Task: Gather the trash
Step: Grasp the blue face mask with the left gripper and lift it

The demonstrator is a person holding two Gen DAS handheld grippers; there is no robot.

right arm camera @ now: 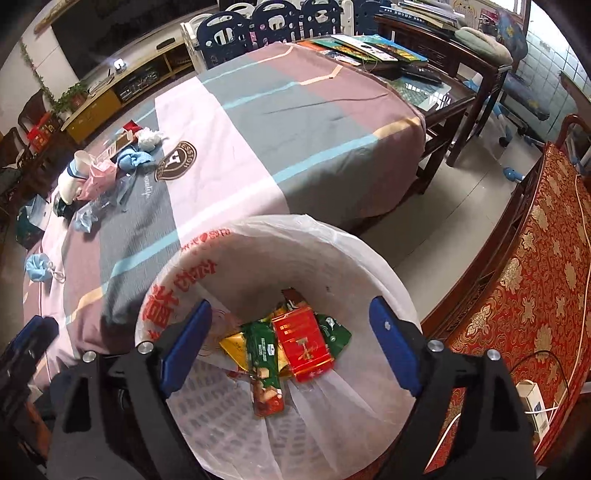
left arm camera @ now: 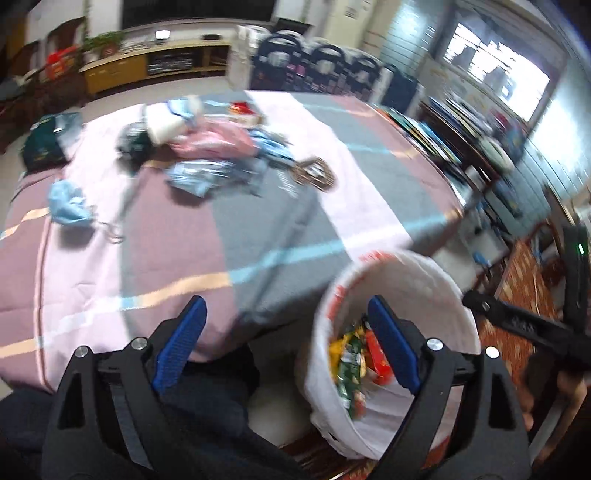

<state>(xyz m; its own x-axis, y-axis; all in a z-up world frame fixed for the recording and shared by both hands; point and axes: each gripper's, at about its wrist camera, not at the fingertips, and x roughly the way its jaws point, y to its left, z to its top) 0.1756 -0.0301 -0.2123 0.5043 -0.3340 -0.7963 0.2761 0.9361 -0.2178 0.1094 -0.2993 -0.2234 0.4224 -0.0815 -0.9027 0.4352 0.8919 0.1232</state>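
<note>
A bin with a white liner [right arm camera: 258,240] stands on the floor beside the cloth-covered table [right arm camera: 295,129]. Red, green and yellow wrappers [right arm camera: 306,343] lie at its bottom. My right gripper [right arm camera: 291,332] hangs over the bin mouth, open, with nothing between its blue pads [right arm camera: 395,350]. My left gripper [left arm camera: 288,332] is open and empty too, its right pad over the bin [left arm camera: 406,280] and its left pad over the table edge. A crumpled blue mask [left arm camera: 68,205] and a pile of wrappers, tissue and a white cup [left arm camera: 210,155] lie on the table's far side.
A red patterned bench [right arm camera: 517,314] runs along the bin's right, with a white box and cable [right arm camera: 535,406] on it. A dark wooden table with books [right arm camera: 388,51] stands behind, blue chairs [right arm camera: 277,22] beyond. A person's dark trousers [left arm camera: 207,387] show below the left gripper.
</note>
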